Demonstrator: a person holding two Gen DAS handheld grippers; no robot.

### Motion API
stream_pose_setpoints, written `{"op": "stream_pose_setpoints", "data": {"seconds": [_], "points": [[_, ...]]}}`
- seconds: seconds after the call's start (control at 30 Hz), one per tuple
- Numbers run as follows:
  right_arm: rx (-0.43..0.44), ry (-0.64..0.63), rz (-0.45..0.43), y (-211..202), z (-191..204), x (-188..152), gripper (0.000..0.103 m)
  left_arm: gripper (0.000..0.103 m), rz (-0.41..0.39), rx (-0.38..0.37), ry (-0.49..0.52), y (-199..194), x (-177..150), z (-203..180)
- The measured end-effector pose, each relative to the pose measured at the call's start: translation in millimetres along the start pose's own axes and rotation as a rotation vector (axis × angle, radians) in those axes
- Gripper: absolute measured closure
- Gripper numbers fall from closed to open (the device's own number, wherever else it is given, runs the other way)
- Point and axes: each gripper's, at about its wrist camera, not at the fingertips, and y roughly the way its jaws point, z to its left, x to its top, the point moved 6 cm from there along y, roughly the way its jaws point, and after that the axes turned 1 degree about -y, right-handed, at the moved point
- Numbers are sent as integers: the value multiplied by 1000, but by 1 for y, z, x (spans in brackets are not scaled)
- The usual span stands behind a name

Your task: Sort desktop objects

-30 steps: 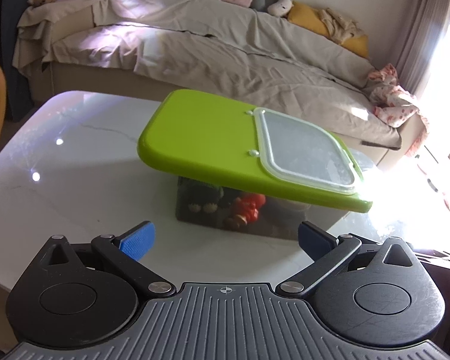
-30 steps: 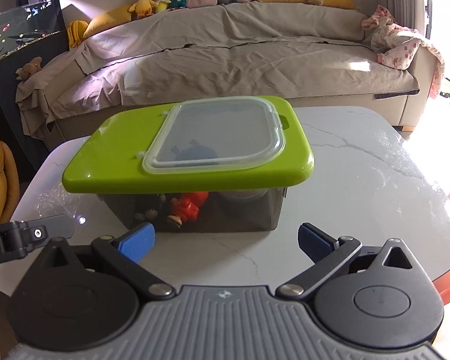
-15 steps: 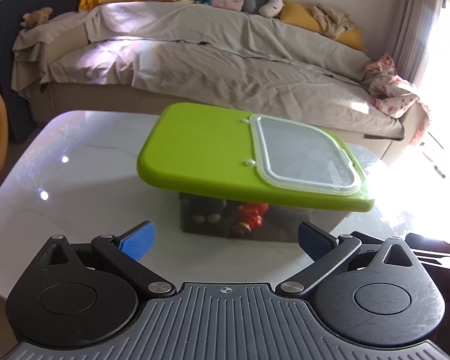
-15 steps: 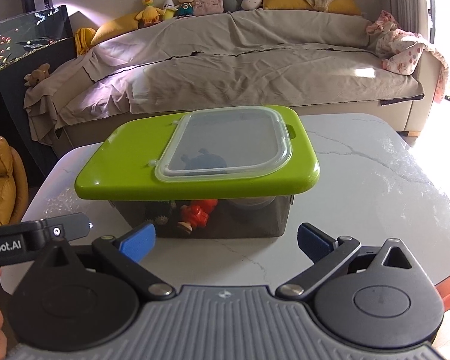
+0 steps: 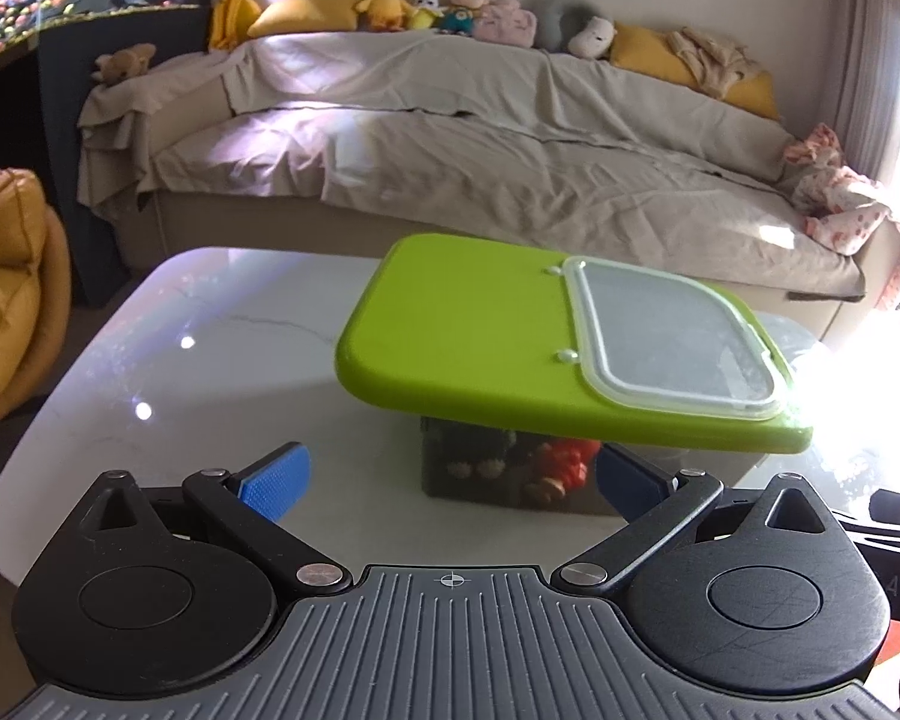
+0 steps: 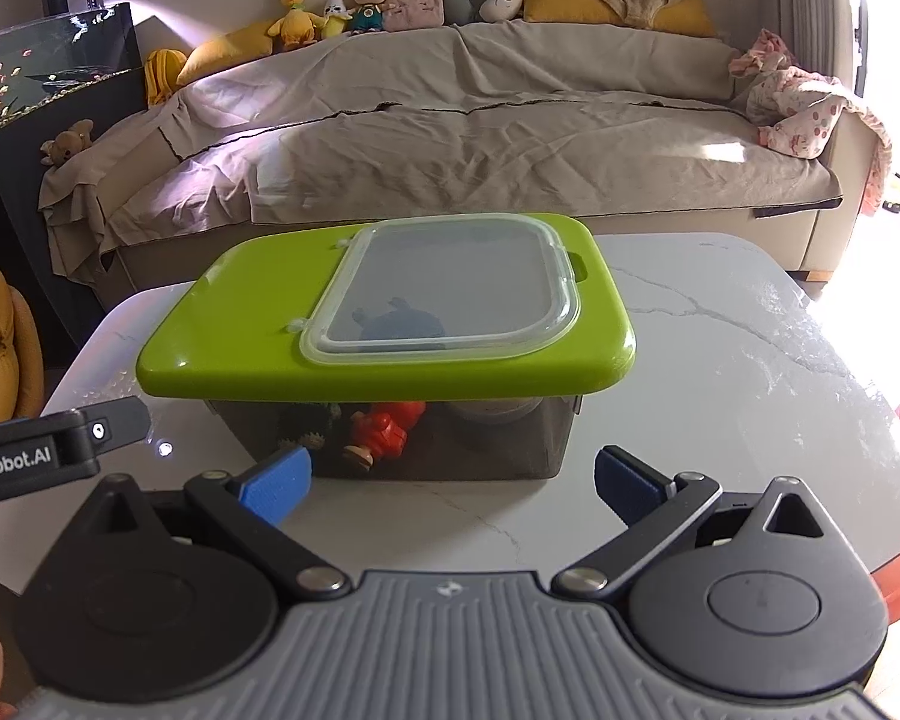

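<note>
Storage box [image 6: 450, 438] is sitting mid-tabletop [image 6: 750, 372], green lid [image 6: 240, 354] on, toys inside; left gripper [image 5: 450, 480] and right gripper [image 6: 450, 477] are hovering short of it, fingers wide, empty. Sorting looks finished; backing away comes next

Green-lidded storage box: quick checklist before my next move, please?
1. Green lid seated on storage box: ok.
2. Clear hatch in lid closed: ok.
3. Toys inside, red figure visible through wall: ok.
4. Left hand-held gripper open, holding nothing: ok.
5. Right hand-held gripper open, holding nothing: ok.
6. Loose items left on table: cannot tell, far side hidden.
</note>
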Motion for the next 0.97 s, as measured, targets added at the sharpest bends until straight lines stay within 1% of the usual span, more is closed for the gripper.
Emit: {"op": "stream_pose_setpoints", "data": {"seconds": [0.17, 0.27, 0.43, 0.53, 0.97], "points": [[-7, -11, 14, 8, 5, -1, 1, 0, 38, 19, 39, 9, 2, 1], [-19, -18, 18, 11, 5, -1, 1, 0, 72, 9, 26, 15, 1, 0], [-26, -26, 16, 12, 5, 1, 1, 0, 95, -6, -1, 21, -1, 2], [-25, -29, 15, 13, 7, 0, 1, 0, 111, 8, -7, 24, -7, 4], [-9, -26, 30, 18, 5, 0, 1, 0, 103, 33, -7, 22, -8, 8]]}}
